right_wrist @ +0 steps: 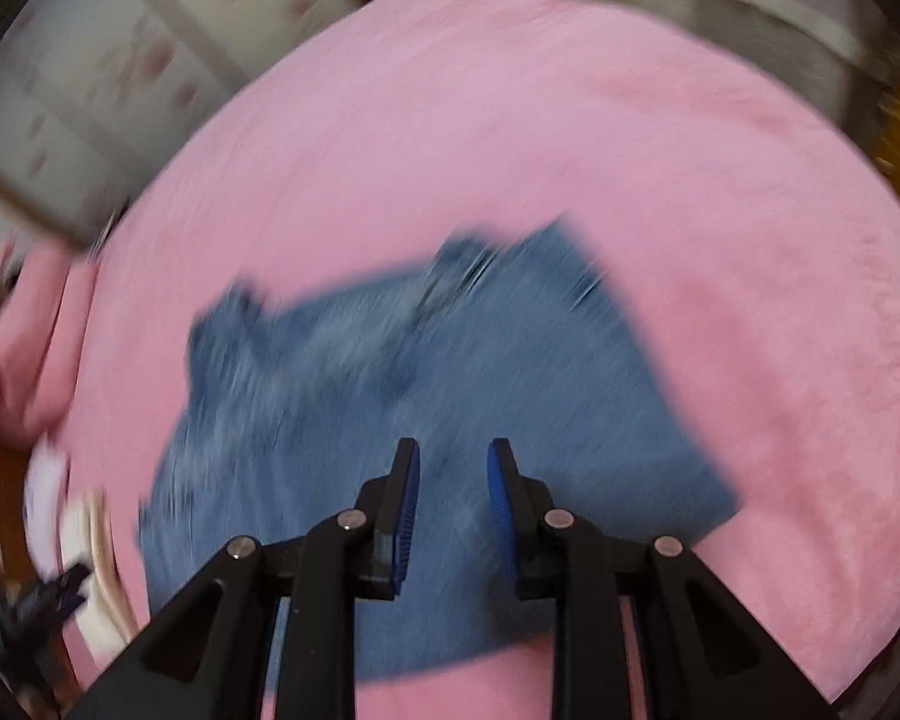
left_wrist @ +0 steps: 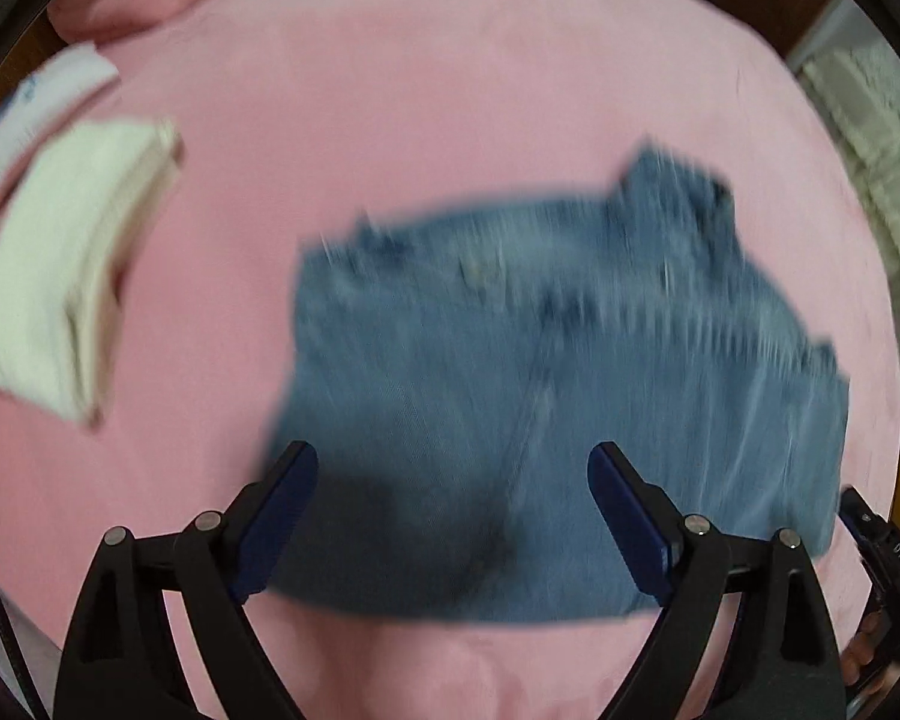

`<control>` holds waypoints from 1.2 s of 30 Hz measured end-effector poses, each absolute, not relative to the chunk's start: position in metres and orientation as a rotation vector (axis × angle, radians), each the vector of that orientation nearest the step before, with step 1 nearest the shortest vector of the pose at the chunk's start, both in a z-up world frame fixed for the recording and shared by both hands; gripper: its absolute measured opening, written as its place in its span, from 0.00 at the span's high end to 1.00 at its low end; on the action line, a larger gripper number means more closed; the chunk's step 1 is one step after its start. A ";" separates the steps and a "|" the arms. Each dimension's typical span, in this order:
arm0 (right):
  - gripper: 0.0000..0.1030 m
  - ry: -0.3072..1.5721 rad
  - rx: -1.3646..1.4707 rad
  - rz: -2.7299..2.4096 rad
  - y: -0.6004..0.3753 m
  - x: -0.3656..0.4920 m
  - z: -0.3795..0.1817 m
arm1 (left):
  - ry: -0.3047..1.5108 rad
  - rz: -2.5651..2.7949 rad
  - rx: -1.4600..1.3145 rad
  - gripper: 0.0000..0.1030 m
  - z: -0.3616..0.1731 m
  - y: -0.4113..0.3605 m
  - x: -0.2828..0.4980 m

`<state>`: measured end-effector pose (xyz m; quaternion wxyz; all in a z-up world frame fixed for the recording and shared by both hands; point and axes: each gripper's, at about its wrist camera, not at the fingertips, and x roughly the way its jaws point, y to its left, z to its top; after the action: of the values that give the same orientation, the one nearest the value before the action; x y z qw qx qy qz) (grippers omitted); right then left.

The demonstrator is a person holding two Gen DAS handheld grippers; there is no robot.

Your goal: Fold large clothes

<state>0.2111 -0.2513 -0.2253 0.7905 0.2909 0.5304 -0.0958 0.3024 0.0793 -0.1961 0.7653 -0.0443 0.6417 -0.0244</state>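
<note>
Two handheld grippers hang over a folded pair of blue jeans [left_wrist: 546,420] that lies flat on a pink bedspread [left_wrist: 420,120]; both views are smeared by motion blur, so fine detail of the denim is lost. Your left gripper [left_wrist: 453,483] has its two blue-padded fingers [left_wrist: 279,516] spread wide, with nothing between them, and the near part of the jeans shows in the gap; whether the tips touch the cloth cannot be told. Your right gripper [right_wrist: 453,468] has its fingers [right_wrist: 407,516] set apart by a narrow gap, likewise holding nothing, and it too is above the near half of the jeans [right_wrist: 450,420]. In the left wrist view the jeans sit at centre and right of the bedspread, their rumpled waistband end on the far side. To the left of them, well apart, lies a folded cream garment [left_wrist: 60,276], and just beyond it a white cloth with blue markings [left_wrist: 36,96]. At the lower right edge of the same view part of your right gripper's black body shows, with your hand [left_wrist: 870,654] around it. In the right wrist view the bedspread [right_wrist: 570,120] fills most of the frame; the cream garment [right_wrist: 90,564] appears at the lower left edge, and a pale floral panel [right_wrist: 120,78] stands beyond the bed at upper left.
</note>
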 end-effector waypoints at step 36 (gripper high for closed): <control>1.00 1.054 0.365 -0.008 -0.251 0.144 -0.275 | 1.405 -0.121 -0.418 0.92 -0.246 0.112 0.194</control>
<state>0.1443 -0.2507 -0.2754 0.8486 0.1730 0.5000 -0.0036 0.1939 0.1122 -0.2464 0.7416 -0.1905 0.6409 -0.0551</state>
